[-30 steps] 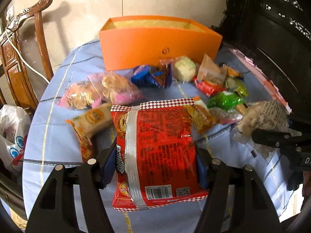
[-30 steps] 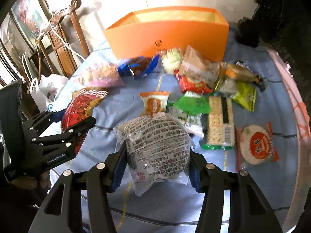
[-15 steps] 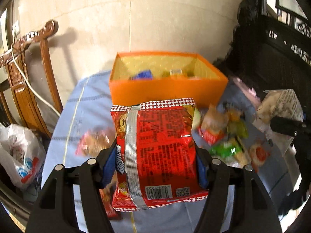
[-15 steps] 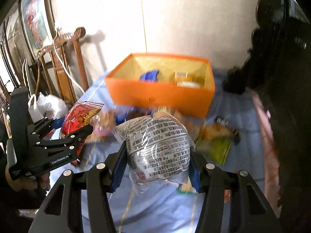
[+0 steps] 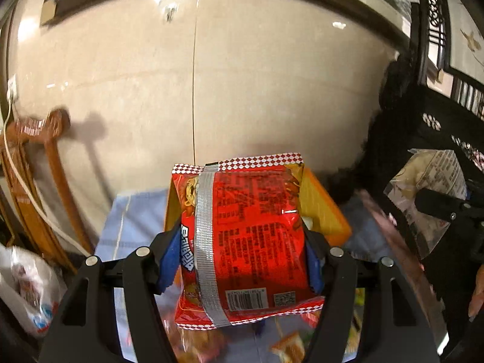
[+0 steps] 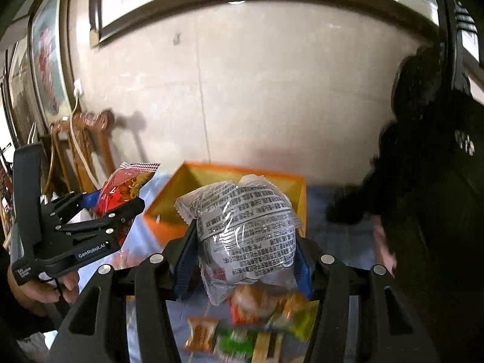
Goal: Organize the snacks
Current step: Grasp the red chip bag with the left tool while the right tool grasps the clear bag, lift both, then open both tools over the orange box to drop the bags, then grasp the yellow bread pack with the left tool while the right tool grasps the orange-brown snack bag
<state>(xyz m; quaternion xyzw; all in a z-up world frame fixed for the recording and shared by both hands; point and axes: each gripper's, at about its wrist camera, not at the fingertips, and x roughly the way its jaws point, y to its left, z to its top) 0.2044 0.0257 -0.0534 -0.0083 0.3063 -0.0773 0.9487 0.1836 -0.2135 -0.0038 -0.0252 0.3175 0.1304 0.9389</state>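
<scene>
Snacks (image 6: 242, 332) litter blue tablecloth (image 5: 133, 220) by beige wall (image 5: 242, 90); each gripper (image 5: 239, 251) clamps a packet.

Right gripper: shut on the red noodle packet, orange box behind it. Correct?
Not the packet. The right wrist view shows the right gripper shut on a clear printed bag; the left gripper holds the red noodle packet. The orange box is behind.

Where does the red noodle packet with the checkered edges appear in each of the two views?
Left wrist view: red noodle packet at lower centre, clamped in the left gripper.
Right wrist view: same packet at left edge, in that gripper.
Shared landmark: open orange cardboard box behind it.
</scene>
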